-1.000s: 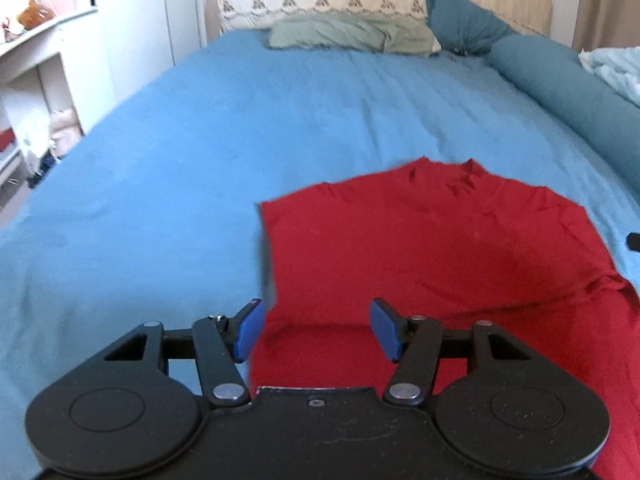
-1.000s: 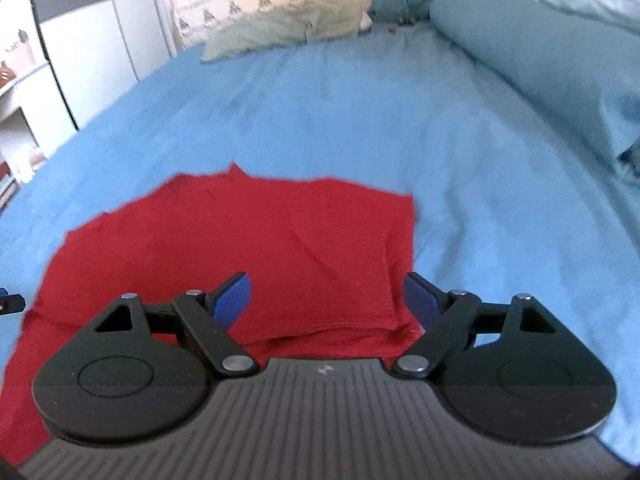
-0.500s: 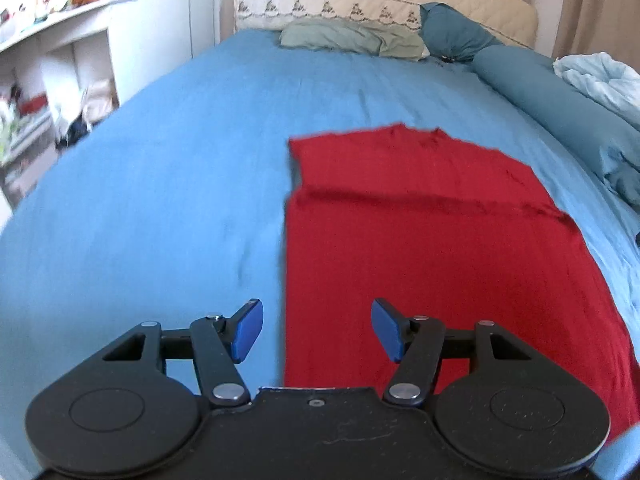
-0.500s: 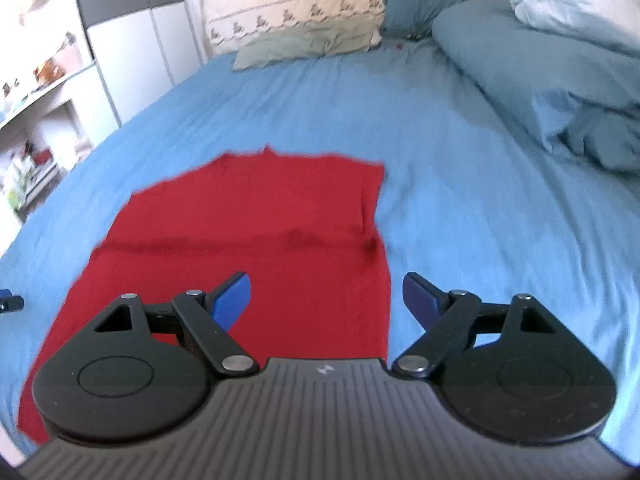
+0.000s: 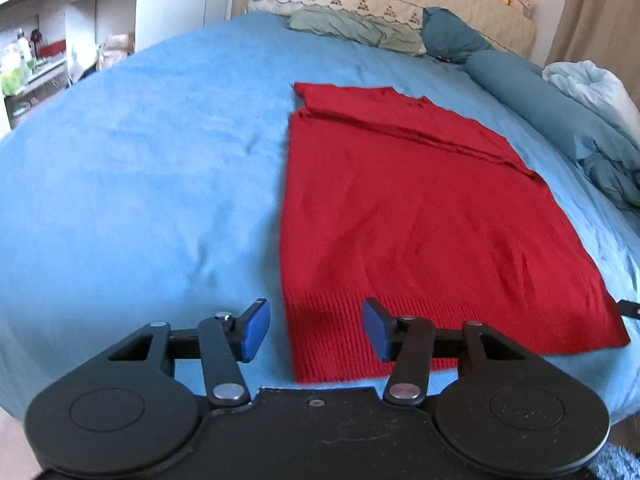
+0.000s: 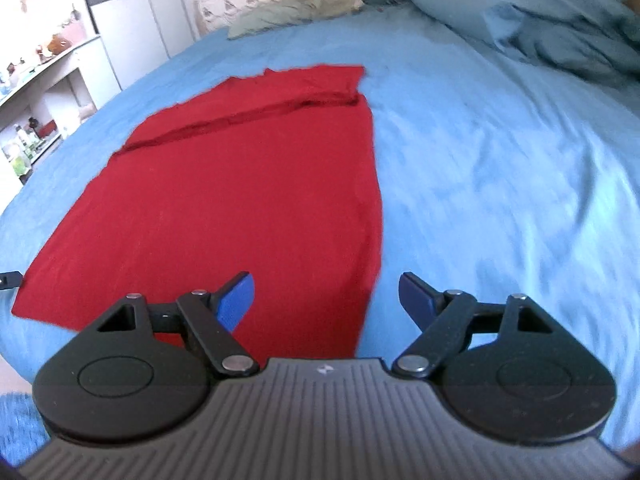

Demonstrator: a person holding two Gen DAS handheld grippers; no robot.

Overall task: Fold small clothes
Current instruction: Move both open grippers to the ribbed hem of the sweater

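Note:
A red knit garment [image 5: 412, 216] lies flat on the blue bed, its far end folded over in a band; it also shows in the right wrist view [image 6: 240, 184]. My left gripper [image 5: 316, 330] is open and empty, above the near left corner of the ribbed hem. My right gripper [image 6: 326, 300] is open and empty, above the near right corner of the garment. Each gripper's tip barely shows at the edge of the other's view.
The blue bed sheet [image 5: 140, 168] spreads all around. Green and teal pillows [image 5: 356, 30] lie at the headboard. A rolled teal duvet [image 6: 540, 24] lies along the right side. White shelves [image 5: 52, 40] stand left of the bed.
Both grippers have pulled back toward the near end of the garment. The view now takes in the whole garment with its folded far end. Both stay open.

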